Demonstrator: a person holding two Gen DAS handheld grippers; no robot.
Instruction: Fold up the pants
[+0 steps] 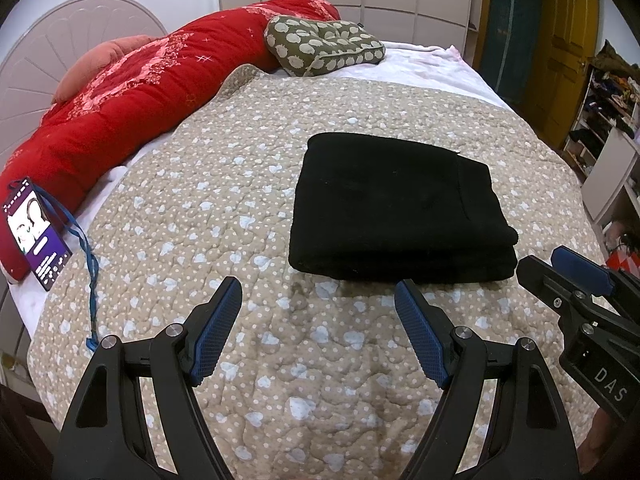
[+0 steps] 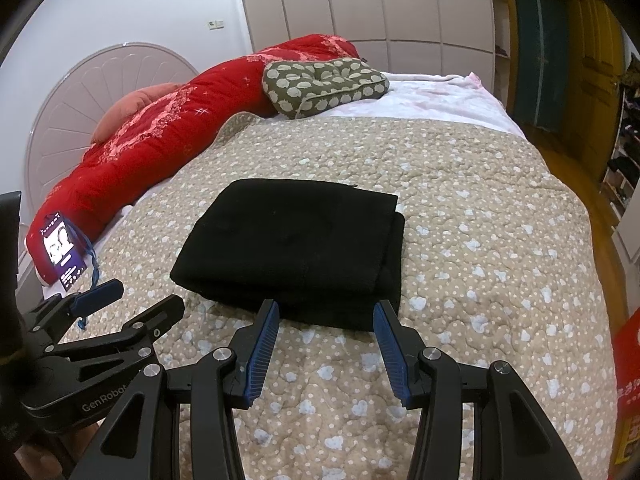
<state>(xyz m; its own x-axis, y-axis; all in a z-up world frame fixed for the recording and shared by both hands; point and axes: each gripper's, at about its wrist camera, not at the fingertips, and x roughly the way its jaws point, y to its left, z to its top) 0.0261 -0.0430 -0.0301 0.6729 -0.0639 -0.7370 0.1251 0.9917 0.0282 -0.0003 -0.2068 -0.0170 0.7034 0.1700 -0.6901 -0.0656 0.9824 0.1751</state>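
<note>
The black pants (image 1: 400,208) lie folded into a thick rectangle on the beige quilted bedspread (image 1: 224,184). They also show in the right wrist view (image 2: 296,244). My left gripper (image 1: 318,292) is open and empty, just short of the pants' near edge and to their left. My right gripper (image 2: 326,312) is open and empty, its fingertips at the near edge of the folded pants. The right gripper also shows at the right of the left wrist view (image 1: 568,276), and the left gripper at the left of the right wrist view (image 2: 132,300).
A red quilt (image 1: 132,92) is rolled along the headboard side. A green patterned cushion (image 1: 324,44) lies at the far end. A phone on a blue lanyard (image 1: 36,232) rests at the left bed edge. Shelves (image 1: 612,108) and a yellow door (image 1: 564,48) stand to the right.
</note>
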